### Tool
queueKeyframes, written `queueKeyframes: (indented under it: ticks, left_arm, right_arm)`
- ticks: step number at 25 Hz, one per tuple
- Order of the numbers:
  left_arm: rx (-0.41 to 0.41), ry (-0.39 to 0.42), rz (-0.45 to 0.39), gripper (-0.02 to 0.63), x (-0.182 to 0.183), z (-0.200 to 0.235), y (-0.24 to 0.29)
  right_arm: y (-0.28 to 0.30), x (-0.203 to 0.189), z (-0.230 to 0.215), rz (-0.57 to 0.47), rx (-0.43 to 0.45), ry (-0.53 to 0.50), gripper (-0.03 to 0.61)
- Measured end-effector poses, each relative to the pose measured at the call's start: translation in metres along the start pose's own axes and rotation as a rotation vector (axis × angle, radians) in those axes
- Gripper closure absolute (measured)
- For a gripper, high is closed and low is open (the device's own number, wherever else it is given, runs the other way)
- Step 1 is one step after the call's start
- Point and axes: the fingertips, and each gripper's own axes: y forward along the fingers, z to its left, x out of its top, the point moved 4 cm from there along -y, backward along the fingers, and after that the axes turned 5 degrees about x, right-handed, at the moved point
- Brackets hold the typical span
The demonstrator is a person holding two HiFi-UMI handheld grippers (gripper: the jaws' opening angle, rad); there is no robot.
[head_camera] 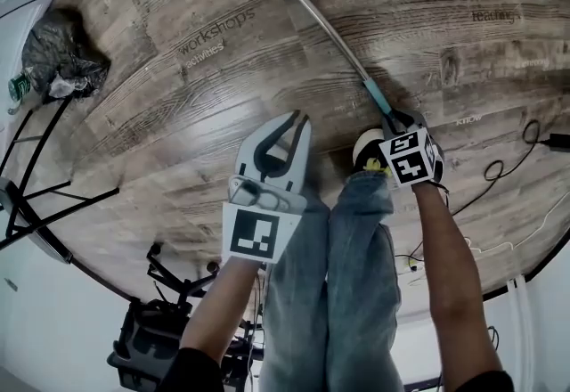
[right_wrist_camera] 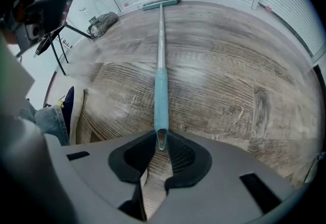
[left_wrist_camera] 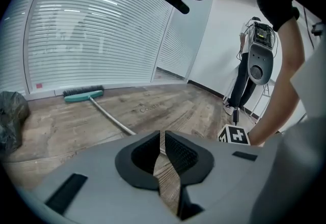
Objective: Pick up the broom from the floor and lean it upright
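Broom [right_wrist_camera: 161, 80]: one. It lies along the wooden floor [head_camera: 223, 87], with its teal head by the wall with the blinds and its handle running back to you.
Right gripper [right_wrist_camera: 161, 141]: your jaws are pinched narrow on the teal tip of the handle, low down beside your shoe [head_camera: 367, 150].
Left gripper [left_wrist_camera: 162, 139]: your jaws are almost together with nothing between them, held over bare floor and well apart from the broom.
Grippers: two.
Dark bag [head_camera: 58, 56]: one, on the floor near the broom head but not touching it.
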Motion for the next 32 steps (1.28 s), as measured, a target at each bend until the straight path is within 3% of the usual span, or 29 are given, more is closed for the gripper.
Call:
queueKeyframes:
  ticks: [7, 17, 25, 32]
  left_arm:
    - [-0.031, 0.033, -0.032, 0.591, 0.055, -0.015, -0.018]
    - [-0.033, 0.114, -0.093, 0.591, 0.197, -0.023, -0.082]
    - [-0.066, 0.221, -0.1, 0.591, 0.301, -0.035, -0.144]
    - [-0.031, 0.239, -0.175, 0.591, 0.378, -0.014, -0.192]
  right_arm:
    - [-0.064, 0.012, 0.011, -0.021, 0.014, 0.006, 0.502]
    - [-0.223, 0.066, 0.052, -0.107, 0.051, 0.025, 0.503]
    - [-0.378, 0.155, 0.085, -0.339, 0.054, -0.004, 0.503]
    - [-0.49, 0.26, 0.102, -0.561, -0.005, -0.087, 0.505]
